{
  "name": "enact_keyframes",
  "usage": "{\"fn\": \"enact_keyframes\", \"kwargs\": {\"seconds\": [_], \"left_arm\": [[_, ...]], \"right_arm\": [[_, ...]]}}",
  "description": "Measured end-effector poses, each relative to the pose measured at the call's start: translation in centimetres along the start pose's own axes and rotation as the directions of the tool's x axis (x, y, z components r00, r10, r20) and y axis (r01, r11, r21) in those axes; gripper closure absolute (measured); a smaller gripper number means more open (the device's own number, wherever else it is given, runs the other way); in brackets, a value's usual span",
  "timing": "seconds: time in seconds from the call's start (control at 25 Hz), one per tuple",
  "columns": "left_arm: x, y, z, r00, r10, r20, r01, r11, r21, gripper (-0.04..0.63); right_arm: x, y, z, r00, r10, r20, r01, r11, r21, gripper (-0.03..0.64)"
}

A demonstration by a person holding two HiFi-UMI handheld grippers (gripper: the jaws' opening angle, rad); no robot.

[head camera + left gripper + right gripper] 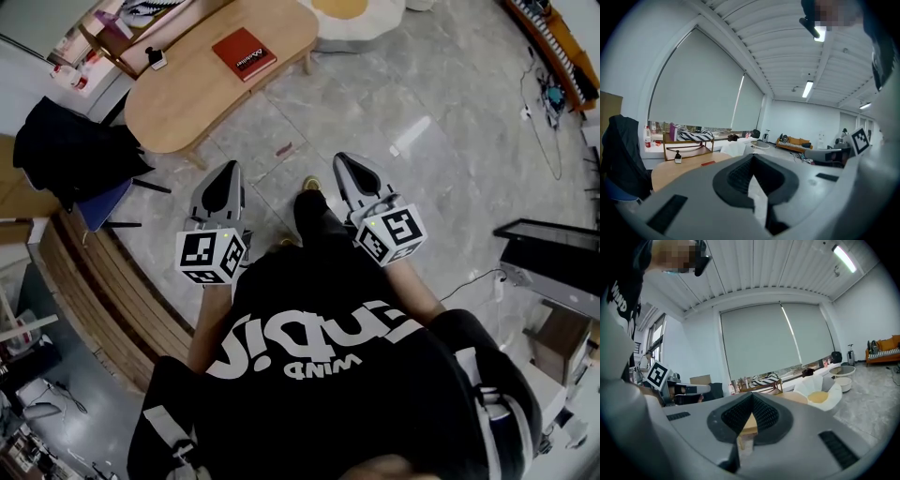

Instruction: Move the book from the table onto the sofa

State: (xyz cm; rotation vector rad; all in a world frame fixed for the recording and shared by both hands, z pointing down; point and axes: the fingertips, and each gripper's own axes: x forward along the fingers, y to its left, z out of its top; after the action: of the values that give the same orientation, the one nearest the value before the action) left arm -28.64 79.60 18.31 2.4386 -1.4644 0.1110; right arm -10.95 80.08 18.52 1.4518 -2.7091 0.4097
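Grey floor tiles (441, 103) spread beneath the person, with a rounded wooden tabletop (187, 103) ahead to the left. On its far part lay the red book (244, 53), flat and well apart from both grippers. The left gripper (226, 173) and right gripper (343, 161) were held side by side over the floor, each with jaws clenched on nothing. A black jacket (66, 145) draped a chair beside the tabletop.

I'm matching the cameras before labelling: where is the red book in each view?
Head view: red book upper centre-left, lying on the wooden table.
Left gripper view: a thin red sliver left of centre, on that table.
Right gripper view: not visible.
Shared landmark: the wooden table, in all three.
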Motion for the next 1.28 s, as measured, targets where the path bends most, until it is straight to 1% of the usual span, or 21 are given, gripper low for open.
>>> {"fn": "enact_keyframes", "kwargs": {"seconds": [0.28, 0.44, 0.68, 0.92, 1.12, 1.28], "left_arm": [[4.9, 1.6, 2.0, 1.000, 0.003, -0.002, -0.003, 1.000, -0.012, 0.589], [7.2, 2.9, 3.0, 1.000, 0.018, -0.001, -0.018, 1.000, -0.016, 0.589], [10.4, 3.2, 4.1, 0.999, 0.049, -0.001, -0.049, 0.998, -0.036, 0.589], [13.1, 3.3, 5.0, 0.994, 0.108, 0.011, -0.108, 0.993, -0.045, 0.589], [14.7, 4.2, 5.3, 0.982, 0.186, 0.030, -0.184, 0.980, -0.073, 0.589], [15.8, 4.2, 5.8, 0.974, 0.221, 0.043, -0.217, 0.972, -0.089, 0.589]], "right_arm": [[4.0, -3.7, 1.0, 1.000, 0.016, -0.025, -0.016, 1.000, 0.006, 0.618], [6.3, -5.5, 1.9, 0.999, 0.026, -0.029, -0.025, 1.000, 0.009, 0.618], [8.7, -8.4, 3.4, 0.998, 0.054, -0.036, -0.053, 0.998, 0.014, 0.618], [10.8, -11.4, 4.3, 0.992, 0.113, -0.049, -0.112, 0.994, 0.011, 0.618], [12.9, -13.2, 4.6, 0.983, 0.172, -0.071, -0.172, 0.985, 0.007, 0.618], [14.2, -14.4, 5.0, 0.976, 0.202, -0.080, -0.202, 0.979, 0.005, 0.618]]}}
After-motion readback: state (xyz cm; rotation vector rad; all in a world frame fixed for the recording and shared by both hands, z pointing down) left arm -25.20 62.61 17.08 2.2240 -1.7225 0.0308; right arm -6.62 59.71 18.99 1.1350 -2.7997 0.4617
